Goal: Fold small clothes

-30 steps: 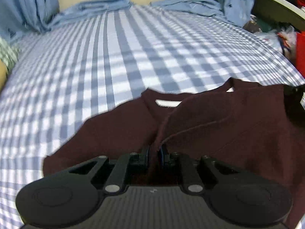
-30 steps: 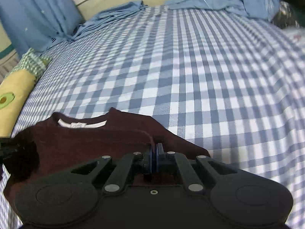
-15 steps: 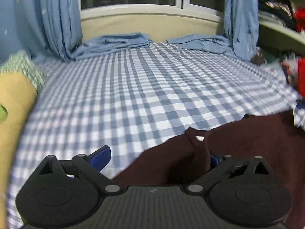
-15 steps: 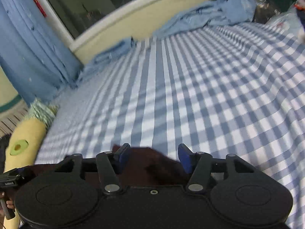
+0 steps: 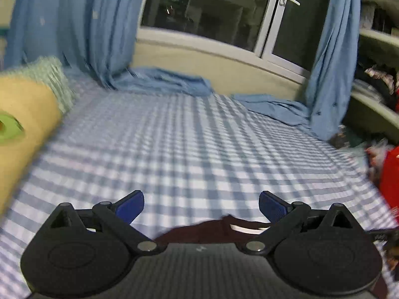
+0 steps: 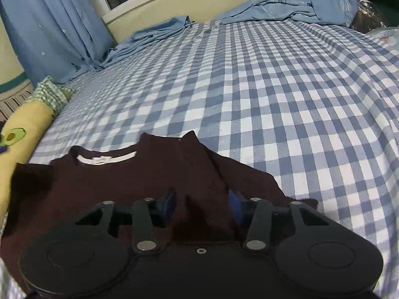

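A dark maroon shirt (image 6: 139,182) with a white neck label lies spread on the blue checked bedsheet (image 6: 261,87). My right gripper (image 6: 202,206) is open just above the shirt's right part, holding nothing. My left gripper (image 5: 201,205) is open and empty, raised over the sheet; only the shirt's collar edge (image 5: 219,226) shows below it in the left wrist view.
A yellow bolster pillow (image 5: 22,129) with a green checked end lies along the left side, also in the right wrist view (image 6: 27,124). Blue curtains (image 5: 82,25) hang at the window, their ends on the sheet. Red clutter (image 5: 390,177) sits at the right.
Both grippers let go of the maroon shirt and opened. The left gripper lifted and tilted up. The shirt now lies flat on the sheet.
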### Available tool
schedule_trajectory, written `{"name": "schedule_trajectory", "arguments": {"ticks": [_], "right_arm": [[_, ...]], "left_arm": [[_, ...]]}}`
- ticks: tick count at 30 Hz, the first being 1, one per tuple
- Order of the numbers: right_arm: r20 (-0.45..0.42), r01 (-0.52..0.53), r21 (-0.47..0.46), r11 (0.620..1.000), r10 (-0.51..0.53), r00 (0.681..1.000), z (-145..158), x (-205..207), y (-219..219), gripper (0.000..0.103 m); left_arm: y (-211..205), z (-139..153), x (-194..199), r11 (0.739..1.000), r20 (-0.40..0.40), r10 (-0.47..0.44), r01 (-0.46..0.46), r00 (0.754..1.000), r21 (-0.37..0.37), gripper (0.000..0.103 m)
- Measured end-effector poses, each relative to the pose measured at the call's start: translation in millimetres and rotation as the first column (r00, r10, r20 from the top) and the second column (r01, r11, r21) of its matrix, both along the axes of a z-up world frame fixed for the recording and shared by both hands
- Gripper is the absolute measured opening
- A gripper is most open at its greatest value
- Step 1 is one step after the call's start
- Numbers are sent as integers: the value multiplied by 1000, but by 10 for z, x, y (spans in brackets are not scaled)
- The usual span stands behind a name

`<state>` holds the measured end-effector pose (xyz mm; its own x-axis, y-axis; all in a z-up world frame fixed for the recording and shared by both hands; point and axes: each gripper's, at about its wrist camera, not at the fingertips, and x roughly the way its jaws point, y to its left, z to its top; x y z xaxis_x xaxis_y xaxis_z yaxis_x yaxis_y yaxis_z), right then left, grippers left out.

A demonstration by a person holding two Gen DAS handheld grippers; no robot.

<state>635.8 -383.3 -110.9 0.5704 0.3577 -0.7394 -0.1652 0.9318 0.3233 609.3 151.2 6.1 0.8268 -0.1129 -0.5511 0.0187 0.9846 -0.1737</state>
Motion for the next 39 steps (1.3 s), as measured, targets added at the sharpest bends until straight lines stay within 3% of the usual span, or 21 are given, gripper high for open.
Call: {"name": "schedule_trajectory", "arguments": {"ticks": [4, 5, 6, 7, 12, 14, 17, 20, 22, 24, 26, 29, 32, 33, 35, 37, 39], "right_arm": [[35, -2, 13, 1000, 1, 999, -131, 147, 84, 45], [36, -5, 14, 1000, 4, 999, -166, 169, 109, 30], [36, -7, 15, 1000, 6, 999, -175, 185, 117, 22], [30, -8, 35, 999, 7, 1000, -172, 195, 108, 22], [139, 31, 277, 960, -72, 988, 187, -34, -251, 20], [120, 82, 334, 939, -129, 984, 273, -52, -438, 20], [50, 165, 174, 971, -176, 983, 164, 51, -474, 21], [-84, 196, 89, 977, -189, 978, -159, 156, -496, 34], [-28, 178, 113, 978, -176, 984, -176, 49, -517, 35], [22, 176, 202, 964, -184, 983, -109, -118, -626, 36], [72, 136, 281, 950, -162, 984, 18, -376, -745, 45], [137, 54, 285, 957, -97, 986, 213, -805, -871, 47], [162, 11, 250, 968, -53, 985, 319, -1307, -989, 48], [170, 4, 240, 971, -46, 984, 345, -1476, -1037, 48], [185, 2, 220, 976, -44, 982, 388, -1780, -1107, 49], [185, 29, 207, 978, -68, 980, 396, -2095, -1171, 51], [187, 54, 193, 980, -91, 978, 399, -2368, -1247, 51]], "left_arm": [[103, -21, -395, 998, 15, 24, -25, 1000, 63, 101], [124, -46, -486, 996, 13, 28, -29, 1000, 81, 101], [127, -91, -580, 994, 9, 26, -27, 1000, 105, 101], [135, -139, -674, 991, 0, 19, -19, 1000, 133, 101], [91, -386, -824, 959, -67, 17, 3, 998, 284, 101], [54, -467, -755, 963, -91, 20, 6, 996, 270, 101], [-22, -591, -584, 974, -119, 23, 5, 993, 225, 100], [-39, -683, -397, 991, -147, 9, 11, 989, 134, 97], [-67, -721, -274, 992, -149, -27, 44, 988, 115, 96], [-77, -762, -103, 991, -148, -46, 64, 988, 118, 96], [-40, -792, 61, 995, -168, -69, 81, 983, 65, 96], [44, -860, 306, 997, -209, -76, 72, 975, -27, 96], [60, -979, 524, 998, -249, -57, 47, 967, -43, 95], [41, -1032, 581, 998, -267, -57, 48, 962, -40, 91], [-20, -1142, 666, 998, -308, -70, 64, 949, -27, 73], [-61, -1235, 739, 997, -353, -80, 73, 932, -33, 34], [-32, -1246, 766, 994, -339, -91, 63, 936, -92, 16]]}}
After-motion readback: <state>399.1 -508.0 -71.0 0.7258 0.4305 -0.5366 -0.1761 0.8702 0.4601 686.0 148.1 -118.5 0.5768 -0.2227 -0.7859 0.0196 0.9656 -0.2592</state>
